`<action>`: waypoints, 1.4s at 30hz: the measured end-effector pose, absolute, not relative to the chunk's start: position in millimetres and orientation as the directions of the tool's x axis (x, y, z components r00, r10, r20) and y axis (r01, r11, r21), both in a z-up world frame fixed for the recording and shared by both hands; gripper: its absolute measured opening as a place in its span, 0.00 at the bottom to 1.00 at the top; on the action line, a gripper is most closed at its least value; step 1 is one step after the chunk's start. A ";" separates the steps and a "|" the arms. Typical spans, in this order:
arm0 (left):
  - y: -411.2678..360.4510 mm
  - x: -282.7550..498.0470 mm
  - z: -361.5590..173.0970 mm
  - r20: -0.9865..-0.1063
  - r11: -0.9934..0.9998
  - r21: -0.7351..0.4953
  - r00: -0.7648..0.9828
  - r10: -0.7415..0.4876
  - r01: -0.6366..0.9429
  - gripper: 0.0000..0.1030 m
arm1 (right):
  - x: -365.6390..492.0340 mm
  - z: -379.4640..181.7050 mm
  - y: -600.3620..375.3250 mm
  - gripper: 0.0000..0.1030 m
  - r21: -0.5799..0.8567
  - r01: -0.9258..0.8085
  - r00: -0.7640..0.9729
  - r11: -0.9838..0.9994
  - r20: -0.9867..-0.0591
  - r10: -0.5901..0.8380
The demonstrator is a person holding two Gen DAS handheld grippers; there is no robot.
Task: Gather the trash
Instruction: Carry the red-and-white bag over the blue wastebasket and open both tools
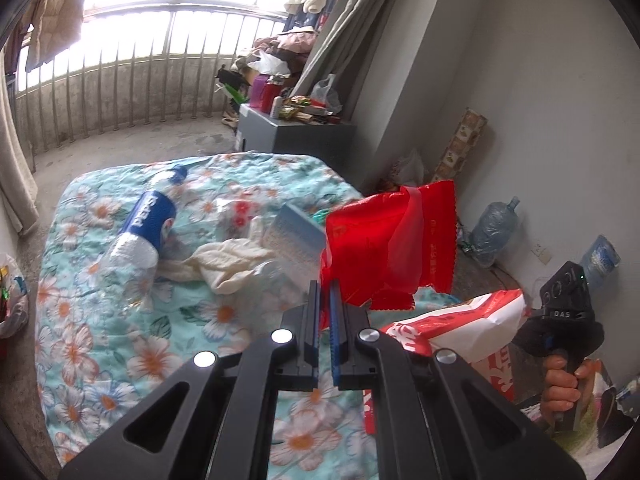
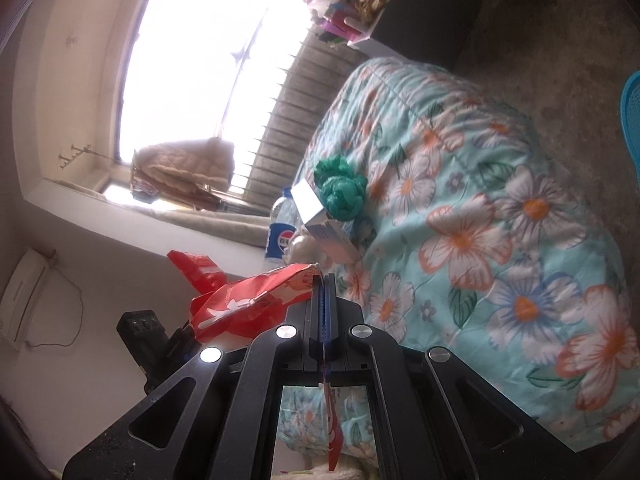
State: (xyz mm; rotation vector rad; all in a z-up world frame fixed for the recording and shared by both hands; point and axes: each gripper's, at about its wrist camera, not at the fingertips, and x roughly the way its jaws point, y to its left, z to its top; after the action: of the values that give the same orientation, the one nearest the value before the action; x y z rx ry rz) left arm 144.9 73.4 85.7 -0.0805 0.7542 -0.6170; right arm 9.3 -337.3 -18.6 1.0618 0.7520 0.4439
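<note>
On the floral quilt [image 1: 80, 344] lie a Pepsi bottle [image 1: 146, 216], a crumpled white cloth [image 1: 228, 260] and a pale box [image 1: 296, 232]. A green knotted bag [image 2: 340, 192] rests beside the box [image 2: 328, 236], with the Pepsi bottle [image 2: 280, 240] behind it. My left gripper [image 1: 326, 294] is shut on a red plastic packet [image 1: 388, 240], lifted above the quilt. My right gripper [image 2: 324, 278] is shut on the edge of a red-and-white bag [image 2: 248, 300], which hangs through its fingers. That bag [image 1: 460, 324] and the hand-held right gripper body [image 1: 560, 312] show at the right of the left wrist view.
A grey cabinet [image 1: 296, 136] piled with clutter stands behind the bed by the balcony railing [image 1: 120, 80]. Two big water jugs [image 1: 494, 232] sit on the floor by the wall. A blue basket [image 2: 632, 120] is at the far right edge.
</note>
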 end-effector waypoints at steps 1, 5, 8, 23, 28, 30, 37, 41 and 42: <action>68.5 145.1 89.3 -0.613 0.815 -0.285 0.557 -0.560 0.505 0.04 | 5.9 -15.9 -342.0 0.00 0.901 0.017 0.685 0.434 -0.327 0.652; 46.2 142.7 100.4 -0.603 0.789 -0.287 0.537 -0.590 0.544 0.04 | -6.6 -8.2 -358.9 0.00 0.906 -0.001 0.716 0.424 -0.296 0.633; 26.9 139.7 108.0 -0.597 0.768 -0.282 0.521 -0.610 0.576 0.04 | -16.2 -3.9 -371.2 0.00 0.909 -0.011 0.742 0.417 -0.272 0.613; -120.0 122.7 122.8 -0.598 0.579 -0.237 0.352 -0.719 0.780 0.04 | -84.8 2.2 -463.5 0.00 0.911 0.040 0.889 0.411 -0.221 0.402; -187.2 121.6 120.2 -0.614 0.501 -0.229 0.276 -0.739 0.835 0.04 | -117.1 -1.4 -510.0 0.00 0.893 0.153 0.943 0.423 -0.260 0.209; -217.1 122.8 112.0 -0.632 0.474 -0.221 0.245 -0.735 0.852 0.04 | -131.4 -6.5 -531.7 0.00 0.897 0.190 0.953 0.400 -0.266 0.143; -311.9 119.1 54.1 -0.742 0.406 -0.233 0.108 -0.661 0.884 0.04 | -146.3 -52.3 -595.2 0.00 0.895 0.373 0.927 0.246 -0.373 -0.047; -366.4 112.9 7.8 -0.822 0.370 -0.224 0.029 -0.569 0.902 0.04 | -130.2 -86.4 -620.7 0.00 0.867 0.464 0.886 0.182 -0.452 -0.101; -379.0 111.9 -4.7 -0.840 0.361 -0.219 0.013 -0.542 0.907 0.04 | -123.0 -96.9 -625.5 0.00 0.864 0.476 0.880 0.167 -0.465 -0.101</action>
State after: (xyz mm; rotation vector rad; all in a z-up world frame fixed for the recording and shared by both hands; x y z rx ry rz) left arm 111.9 -379.0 -4.7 0.4426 1.0349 -1.1877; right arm -123.0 -625.5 -96.9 1.3466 0.3322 -0.4214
